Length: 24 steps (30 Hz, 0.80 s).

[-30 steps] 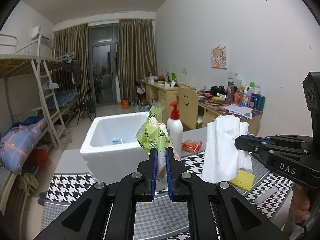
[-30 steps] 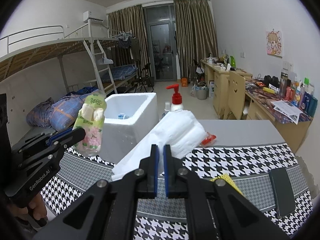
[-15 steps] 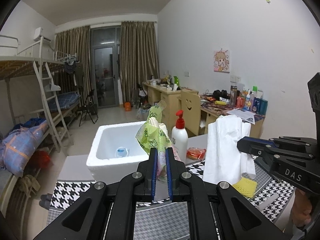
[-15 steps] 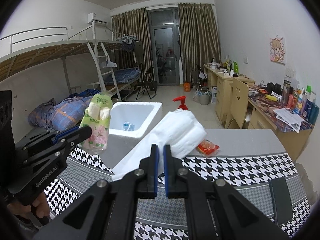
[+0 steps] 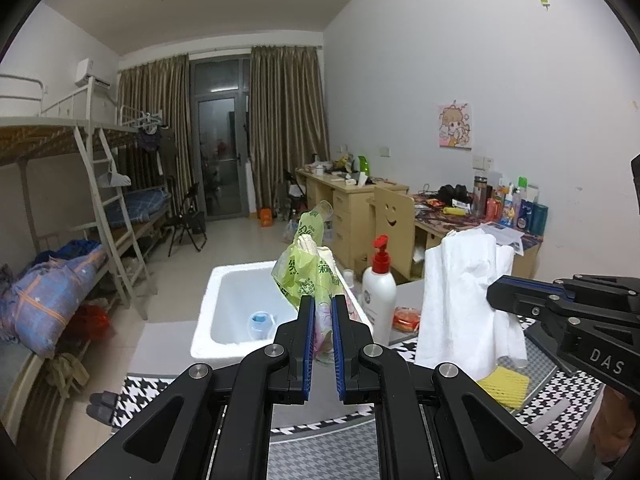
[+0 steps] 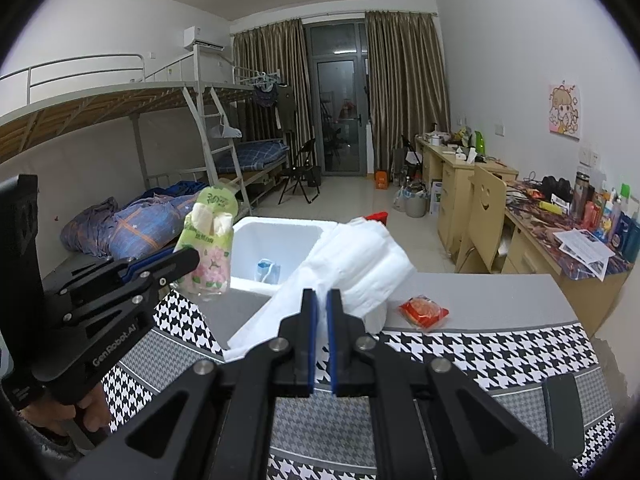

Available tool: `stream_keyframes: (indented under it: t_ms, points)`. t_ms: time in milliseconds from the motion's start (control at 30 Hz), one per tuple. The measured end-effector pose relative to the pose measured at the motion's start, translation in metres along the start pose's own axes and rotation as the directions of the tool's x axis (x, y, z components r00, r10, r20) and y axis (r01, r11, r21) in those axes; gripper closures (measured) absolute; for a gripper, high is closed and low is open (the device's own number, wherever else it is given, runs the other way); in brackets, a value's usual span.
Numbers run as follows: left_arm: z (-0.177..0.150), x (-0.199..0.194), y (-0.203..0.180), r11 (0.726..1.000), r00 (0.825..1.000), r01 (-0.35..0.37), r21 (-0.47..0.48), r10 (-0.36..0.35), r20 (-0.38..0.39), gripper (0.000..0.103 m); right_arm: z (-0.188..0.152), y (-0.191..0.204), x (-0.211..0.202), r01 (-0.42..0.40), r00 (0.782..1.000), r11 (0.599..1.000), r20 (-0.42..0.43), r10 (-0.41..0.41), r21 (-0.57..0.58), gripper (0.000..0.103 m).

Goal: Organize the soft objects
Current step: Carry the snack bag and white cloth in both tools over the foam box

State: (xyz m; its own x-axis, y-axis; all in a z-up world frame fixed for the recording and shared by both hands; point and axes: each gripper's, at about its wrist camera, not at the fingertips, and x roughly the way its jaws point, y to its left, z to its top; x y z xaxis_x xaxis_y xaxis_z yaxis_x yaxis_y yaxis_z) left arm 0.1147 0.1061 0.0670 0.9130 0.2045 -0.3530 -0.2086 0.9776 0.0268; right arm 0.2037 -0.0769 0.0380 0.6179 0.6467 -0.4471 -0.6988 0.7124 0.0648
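a white foam box (image 5: 224, 312) is sitting on the counter (image 6: 480, 304), a pump bottle (image 5: 379, 292) just right of it and a red packet (image 6: 423, 309) further right. the left claw (image 5: 320, 344) is clenching a green plastic bag of soft rolls (image 5: 308, 276), lifted just before the box. the right claw (image 6: 320, 344) is gripping a white quilted cloth (image 6: 356, 264), draping down right of the box.

Green-and-pink packet (image 5: 310, 276), white cloth (image 5: 464, 300), white box (image 5: 224, 308), black-and-white houndstooth mat (image 6: 480, 350).
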Motion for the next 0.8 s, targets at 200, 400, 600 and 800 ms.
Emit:
stream_keyframes:
  t_ms: [200,400,600,800]
  points:
    - [0.007,0.007,0.005,1.0,1.0,-0.01,0.008,0.01,0.0,0.094,0.006,0.0,0.003,0.008,1.0,1.0,0.003,-0.008,0.004,0.096]
    - [0.011,0.011,0.005,1.0,1.0,-0.017,0.008,0.017,0.0,0.094,0.015,0.005,0.006,0.021,1.0,1.0,0.006,-0.021,-0.003,0.096]
    - [0.016,0.024,0.009,1.0,1.0,-0.025,0.003,0.025,-0.01,0.094,0.023,0.01,0.009,0.037,0.999,0.999,0.023,-0.036,-0.014,0.096]
    - [0.02,0.035,0.015,0.999,0.999,-0.033,-0.009,0.033,-0.016,0.094,0.032,0.014,0.016,0.056,0.998,0.998,0.031,-0.056,-0.021,0.096]
